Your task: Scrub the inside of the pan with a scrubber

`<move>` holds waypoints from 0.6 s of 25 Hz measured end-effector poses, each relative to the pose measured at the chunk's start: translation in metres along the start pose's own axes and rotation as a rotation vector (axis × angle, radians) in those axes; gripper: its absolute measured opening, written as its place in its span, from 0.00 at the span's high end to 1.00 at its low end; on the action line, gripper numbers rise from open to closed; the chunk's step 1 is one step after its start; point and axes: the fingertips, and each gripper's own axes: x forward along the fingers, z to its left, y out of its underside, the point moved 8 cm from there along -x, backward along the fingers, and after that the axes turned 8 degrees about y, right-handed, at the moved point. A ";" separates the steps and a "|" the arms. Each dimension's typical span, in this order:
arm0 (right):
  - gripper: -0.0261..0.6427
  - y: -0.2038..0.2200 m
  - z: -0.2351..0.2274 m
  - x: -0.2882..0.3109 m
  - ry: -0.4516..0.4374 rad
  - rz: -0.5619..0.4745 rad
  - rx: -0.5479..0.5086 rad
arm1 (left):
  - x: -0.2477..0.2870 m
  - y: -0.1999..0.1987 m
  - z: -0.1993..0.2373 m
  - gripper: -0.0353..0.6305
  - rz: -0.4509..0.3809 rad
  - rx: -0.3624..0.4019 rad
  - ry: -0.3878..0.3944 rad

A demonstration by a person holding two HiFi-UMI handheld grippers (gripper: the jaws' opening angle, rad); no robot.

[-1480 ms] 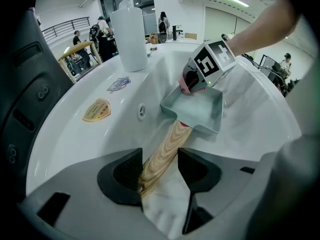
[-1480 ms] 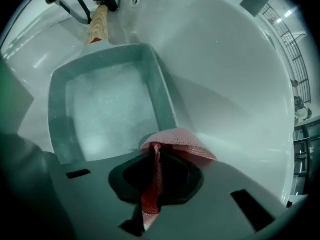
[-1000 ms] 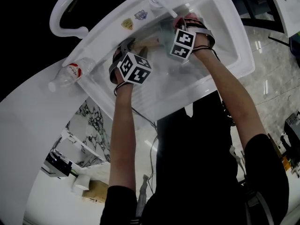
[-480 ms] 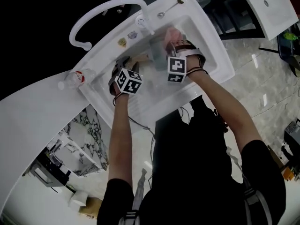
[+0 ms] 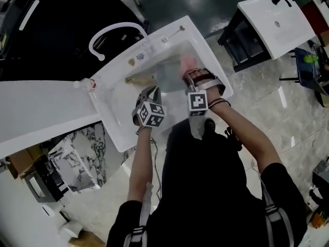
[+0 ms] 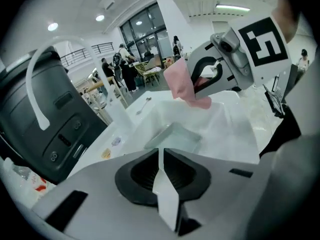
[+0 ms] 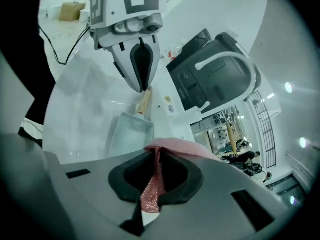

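Sink (image 5: 114,122) of white ceramic, set at the end of a white counter (image 5: 41,112) and seen from above, with pale marbled floor tiles (image 5: 267,91) all round and a second white basin (image 5: 275,19) well apart at upper right. Behind the rim, a white arched faucet (image 6: 39,109) in front of a dark grey unit (image 6: 55,134); on the rim, a spoon (image 6: 142,105) and a few small stickers; at the left corner, a clear plastic bottle (image 5: 82,84) lying on its side. Down in the basin, resting on the bottom, a shallow rectangular pan (image 6: 175,136), touched by neither tool. Above it, right gripper (image 7: 156,159) clamped on a pink mesh scrubber (image 7: 150,189), cloth bunched over the jaw tips and clear of the pan. Alongside, left gripper (image 6: 161,156), jaws just drawn together, pads meeting with nothing between them. Beyond the sink in the left gripper view, a bright hall with ceiling lights, tall windows and several people (image 6: 122,69) standing far off
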 end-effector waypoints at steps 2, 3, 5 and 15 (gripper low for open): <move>0.90 0.005 -0.003 -0.033 0.041 -0.031 -0.027 | -0.017 -0.014 -0.022 0.87 -0.030 -0.005 -0.030; 0.90 0.009 -0.005 -0.048 0.049 -0.039 -0.052 | -0.025 -0.021 -0.031 0.88 -0.046 -0.010 -0.046; 0.90 0.019 -0.008 -0.076 0.061 -0.050 -0.095 | -0.040 -0.035 -0.048 0.88 -0.083 -0.026 -0.077; 0.90 0.070 -0.015 -0.191 0.166 -0.161 0.099 | -0.116 -0.076 -0.142 0.90 -0.282 -0.143 -0.170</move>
